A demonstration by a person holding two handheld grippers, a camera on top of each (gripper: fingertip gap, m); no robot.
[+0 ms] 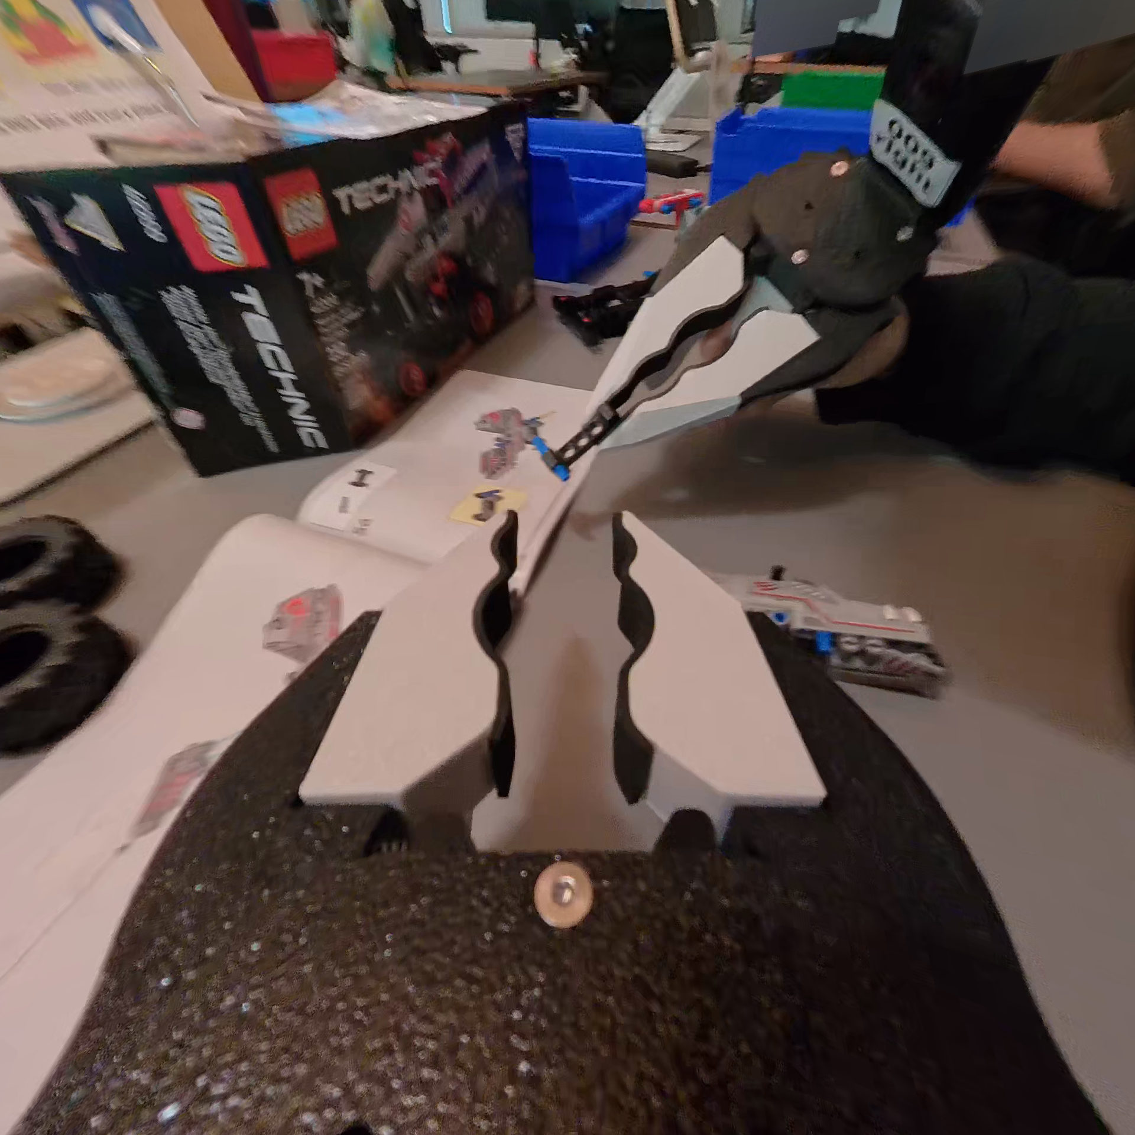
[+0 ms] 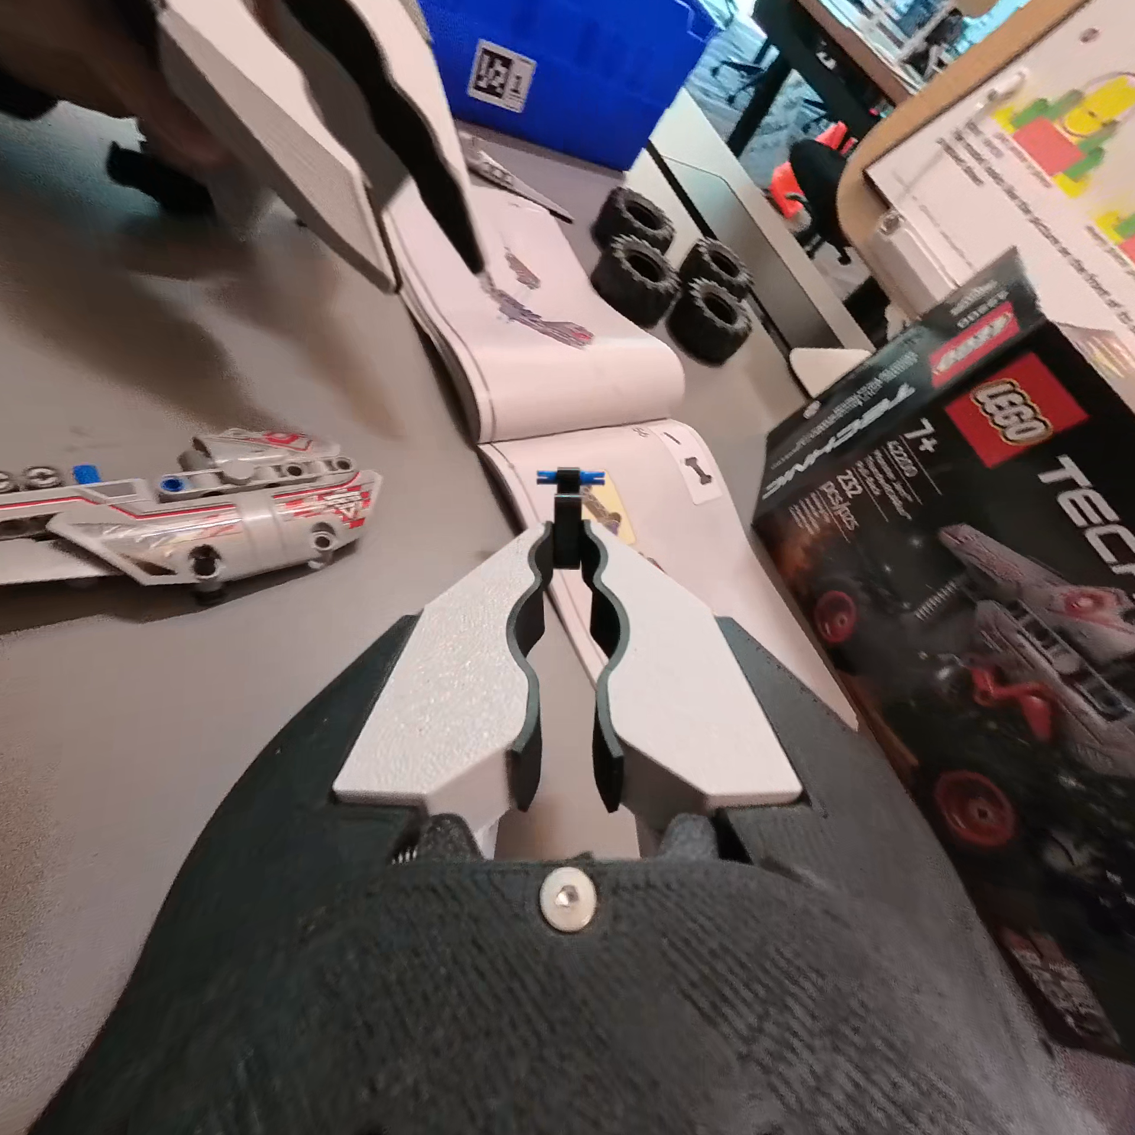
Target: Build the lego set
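My right gripper (image 2: 568,537) is shut on a thin black lego beam (image 2: 566,522) with a blue pin (image 2: 570,476) across its far end. It holds the beam over the open instruction booklet (image 2: 553,368). In the left wrist view the right gripper (image 1: 605,427) comes in from the upper right with the beam (image 1: 580,439) pointing down at the booklet (image 1: 405,491). My left gripper (image 1: 565,534) is open and empty above the booklet's right edge. A partly built grey lego body (image 1: 841,626) with red stripes lies on the table (image 2: 202,522) beside the booklet.
The black lego box (image 1: 276,295) stands behind the booklet (image 2: 952,583). Several black tyres (image 2: 669,276) lie past the booklet (image 1: 49,626). Blue bins (image 1: 583,196) and a small black lego assembly (image 1: 602,307) sit farther back. A gloved hand (image 1: 982,356) holds the right gripper. My right fingertips sit around 8 cm from my left ones.
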